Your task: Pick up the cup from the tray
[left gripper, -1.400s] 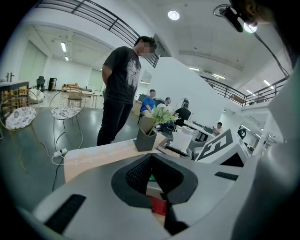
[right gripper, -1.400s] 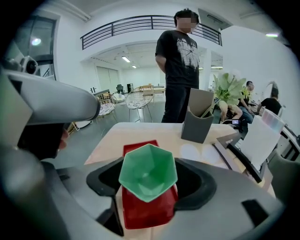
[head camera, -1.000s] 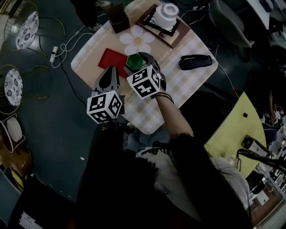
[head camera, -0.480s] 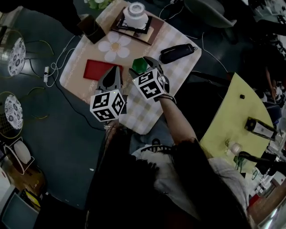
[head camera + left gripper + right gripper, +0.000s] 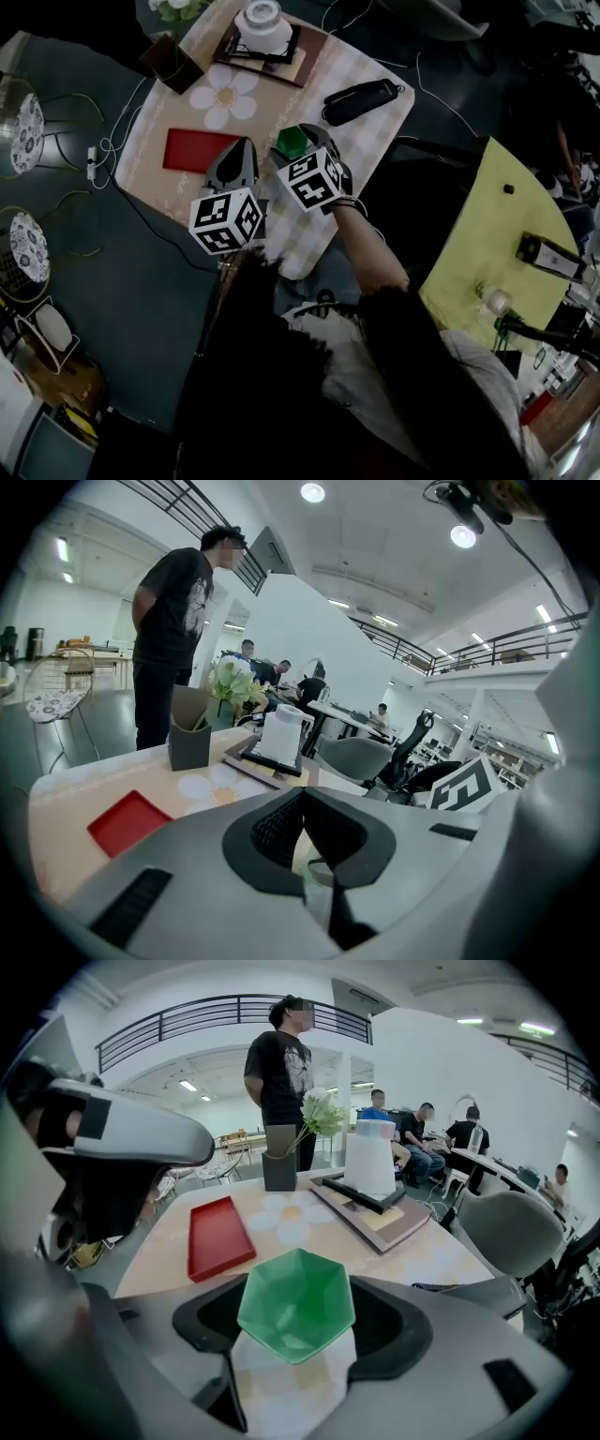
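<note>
Cup (image 5: 296, 1305): green and faceted, between the jaws of the right gripper (image 5: 302, 141), over the middle of the table (image 5: 370, 127) and nearer its front edge than its far one.
Cup's facing: its angular mouth is turned up and toward the right gripper's camera, so its axis looks roughly upright. I cannot tell whether the base is clear of the cloth.
Right tongs: spread wide, with both pads against the cup's sides.
Left tongs: the left gripper (image 5: 302, 799) has its jaws closed together with nothing between them, just beside the right gripper.
Tray (image 5: 199, 150): red, flat and shallow, by the table's left edge and apart from the cup.
Markings: black-and-white square patterns on the left marker cube (image 5: 225, 220) and the right marker cube (image 5: 312, 180).
</note>
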A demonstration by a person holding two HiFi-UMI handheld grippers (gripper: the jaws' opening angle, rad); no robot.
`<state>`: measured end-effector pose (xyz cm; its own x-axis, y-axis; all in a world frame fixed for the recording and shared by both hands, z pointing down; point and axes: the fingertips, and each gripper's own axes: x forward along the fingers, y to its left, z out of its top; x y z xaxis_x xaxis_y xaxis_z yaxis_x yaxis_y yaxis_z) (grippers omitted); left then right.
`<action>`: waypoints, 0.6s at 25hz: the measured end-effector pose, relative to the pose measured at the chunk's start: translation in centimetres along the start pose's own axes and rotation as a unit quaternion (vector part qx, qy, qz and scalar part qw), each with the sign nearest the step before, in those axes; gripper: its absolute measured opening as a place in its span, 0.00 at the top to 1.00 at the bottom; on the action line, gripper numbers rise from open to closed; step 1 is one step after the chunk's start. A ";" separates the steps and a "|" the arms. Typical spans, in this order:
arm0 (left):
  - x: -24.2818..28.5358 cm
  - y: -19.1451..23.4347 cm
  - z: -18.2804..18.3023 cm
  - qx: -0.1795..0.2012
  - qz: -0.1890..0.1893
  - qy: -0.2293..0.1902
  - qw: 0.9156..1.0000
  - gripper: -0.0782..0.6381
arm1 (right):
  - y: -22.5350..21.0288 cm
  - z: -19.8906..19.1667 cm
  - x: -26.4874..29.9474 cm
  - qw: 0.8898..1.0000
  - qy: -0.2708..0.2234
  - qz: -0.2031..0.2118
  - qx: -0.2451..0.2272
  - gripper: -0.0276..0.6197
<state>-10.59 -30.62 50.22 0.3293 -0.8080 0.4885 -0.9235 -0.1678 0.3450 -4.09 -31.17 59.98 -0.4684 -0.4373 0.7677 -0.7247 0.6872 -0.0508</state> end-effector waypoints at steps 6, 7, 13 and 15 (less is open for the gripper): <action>-0.4 0.3 0.2 0.000 0.005 -0.007 1.000 0.88 | 0.0 -0.1 0.0 1.000 -0.002 -0.002 -0.003 0.45; -0.6 0.4 0.3 0.001 0.006 -0.009 1.000 0.88 | 0.0 -0.1 0.0 1.000 -0.001 -0.003 -0.005 0.45; -1.4 0.3 0.4 -0.002 0.002 -0.012 1.000 0.88 | 0.1 1.1 -1.1 0.999 -0.028 0.003 0.027 0.41; -1.7 0.2 0.5 -0.001 0.003 -0.014 1.000 0.88 | -0.2 2.0 -2.0 0.998 -0.041 0.003 0.039 0.39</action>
<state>-11.46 -29.54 49.02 0.3180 -0.8250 0.4672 -0.9249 -0.1617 0.3440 -4.02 -31.54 57.14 -0.5112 -0.4813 0.7121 -0.7569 0.6446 -0.1077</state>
